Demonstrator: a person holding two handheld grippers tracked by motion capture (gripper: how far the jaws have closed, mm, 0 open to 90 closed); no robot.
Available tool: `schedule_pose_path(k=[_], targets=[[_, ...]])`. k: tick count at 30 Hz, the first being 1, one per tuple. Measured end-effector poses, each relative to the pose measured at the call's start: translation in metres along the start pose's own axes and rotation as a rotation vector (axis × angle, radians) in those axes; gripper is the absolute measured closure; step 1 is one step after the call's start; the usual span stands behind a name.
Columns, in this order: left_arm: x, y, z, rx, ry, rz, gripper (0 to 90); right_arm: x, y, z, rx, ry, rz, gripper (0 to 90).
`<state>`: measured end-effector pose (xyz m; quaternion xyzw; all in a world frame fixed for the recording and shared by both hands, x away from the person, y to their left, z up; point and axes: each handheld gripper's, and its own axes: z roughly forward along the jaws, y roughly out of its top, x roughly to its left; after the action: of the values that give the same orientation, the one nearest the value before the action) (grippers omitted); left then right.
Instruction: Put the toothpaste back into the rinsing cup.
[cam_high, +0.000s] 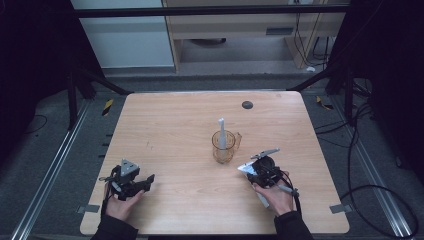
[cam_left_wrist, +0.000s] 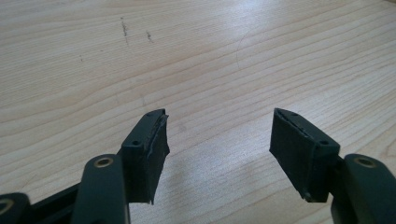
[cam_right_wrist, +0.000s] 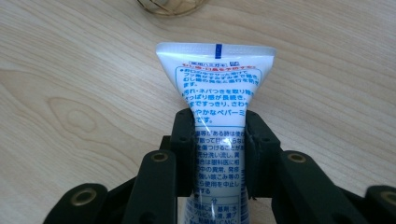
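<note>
Right tool (cam_right_wrist: 218, 154) clamped on a white toothpaste tube (cam_right_wrist: 216, 88), pads pressing both sides of its middle; flat crimped end points ahead toward the cup, cap end cut off at the bottom of the right gripper view. In the high view the right tool (cam_high: 257, 167) sits near the table's (cam_high: 175, 125) front right, tube (cam_high: 246, 168) mostly hidden by tool and hand, only a white corner showing. Left tool (cam_left_wrist: 219, 140) jaws wide apart, nothing between them, over bare wood; in the high view it rests front left (cam_high: 142, 182). Farther in, just beyond the right tool, an amber cup (cam_high: 223, 146) with a toothbrush (cam_high: 221, 131) upright in it; bristles hard to make out. Dark round spot (cam_high: 247, 104) near far edge, unclear what.
</note>
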<state>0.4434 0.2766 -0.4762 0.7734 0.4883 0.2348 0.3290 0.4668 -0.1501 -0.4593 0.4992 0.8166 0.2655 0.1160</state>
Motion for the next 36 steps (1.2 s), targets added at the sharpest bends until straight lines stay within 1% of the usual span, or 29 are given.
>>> schedule_pose_path(k=[2, 3, 4, 5, 6, 8, 9, 12, 13, 14, 16, 17, 18, 19, 20, 21, 22, 23, 24, 25, 29, 33, 34, 36], targets=[[0.000, 0.000, 0.000, -0.001, 0.001, 0.000, 36.0, 0.000, 0.000, -0.002, -0.007, 0.005, 0.003, 69.6], [0.000, 0.000, 0.000, -0.001, 0.002, 0.000, 36.0, 0.001, 0.001, -0.006, -0.029, 0.019, 0.006, 69.7], [0.000, 0.000, 0.000, -0.002, 0.002, 0.000, 36.0, 0.001, 0.001, -0.006, -0.029, 0.019, 0.006, 69.7], [0.000, 0.000, 0.000, -0.002, 0.002, 0.000, 36.0, 0.000, 0.002, -0.009, -0.043, 0.024, 0.001, 69.7], [0.000, 0.000, 0.000, -0.002, 0.002, 0.000, 36.0, 0.000, 0.003, -0.014, -0.075, 0.036, 0.004, 69.8], [0.000, 0.000, 0.000, -0.002, 0.002, 0.000, 36.1, -0.001, 0.004, -0.021, -0.112, 0.043, 0.009, 69.9], [0.000, 0.000, 0.000, -0.002, 0.002, 0.000, 36.0, -0.001, 0.004, -0.021, -0.112, 0.043, 0.009, 69.9], [-0.001, 0.000, 0.000, -0.003, 0.003, 0.001, 36.0, -0.003, 0.006, -0.030, -0.171, 0.055, 0.015, 69.9], [-0.001, 0.000, 0.000, -0.003, 0.003, 0.001, 36.0, -0.004, 0.008, -0.036, -0.207, 0.055, 0.015, 70.0], [-0.001, 0.000, 0.000, -0.003, 0.003, 0.001, 36.0, -0.004, 0.008, -0.036, -0.207, 0.055, 0.015, 70.0], [-0.001, 0.000, 0.000, -0.001, 0.002, 0.002, 36.1, -0.004, 0.010, -0.040, -0.241, 0.058, 0.020, 70.0], [-0.001, 0.000, 0.000, -0.001, 0.002, 0.002, 36.0, -0.006, 0.013, -0.044, -0.271, 0.061, 0.029, 70.0], [-0.001, 0.000, 0.000, -0.002, 0.002, 0.002, 36.0, -0.006, 0.013, -0.044, -0.271, 0.061, 0.029, 70.0], [-0.001, 0.000, 0.000, -0.002, 0.002, 0.000, 36.1, -0.008, 0.015, -0.047, -0.307, 0.054, 0.036, 70.0], [-0.001, 0.000, 0.000, -0.002, 0.002, 0.000, 36.1, -0.008, 0.015, -0.047, -0.307, 0.054, 0.036, 70.0], [0.000, 0.000, 0.000, -0.003, 0.003, -0.002, 36.1, -0.010, 0.018, -0.052, -0.350, 0.051, 0.048, 70.0], [0.000, 0.000, 0.000, -0.003, 0.003, -0.002, 36.1, -0.011, 0.020, -0.054, -0.374, 0.052, 0.055, 70.0], [0.000, 0.000, 0.000, -0.004, 0.004, -0.002, 36.1, -0.011, 0.020, -0.054, -0.374, 0.052, 0.055, 70.0], [0.000, 0.000, 0.000, -0.005, 0.006, -0.001, 36.1, -0.012, 0.024, -0.058, -0.424, 0.051, 0.062, 69.9], [0.000, 0.000, 0.000, -0.005, 0.006, -0.001, 36.1, -0.012, 0.024, -0.058, -0.424, 0.051, 0.062, 69.9], [0.000, 0.000, 0.000, -0.006, 0.005, -0.002, 36.1, -0.011, 0.033, -0.063, -0.510, 0.038, 0.074, 69.9], [0.001, 0.000, 0.000, -0.006, 0.004, -0.004, 36.1, -0.010, 0.041, -0.065, -0.574, 0.018, 0.086, 70.0], [0.001, 0.000, 0.000, -0.007, 0.004, -0.005, 36.1, -0.011, 0.046, -0.065, -0.598, 0.024, 0.091, 70.0], [0.001, 0.000, 0.000, -0.006, 0.005, -0.005, 36.2, -0.012, 0.051, -0.064, -0.620, 0.027, 0.095, 70.0]])
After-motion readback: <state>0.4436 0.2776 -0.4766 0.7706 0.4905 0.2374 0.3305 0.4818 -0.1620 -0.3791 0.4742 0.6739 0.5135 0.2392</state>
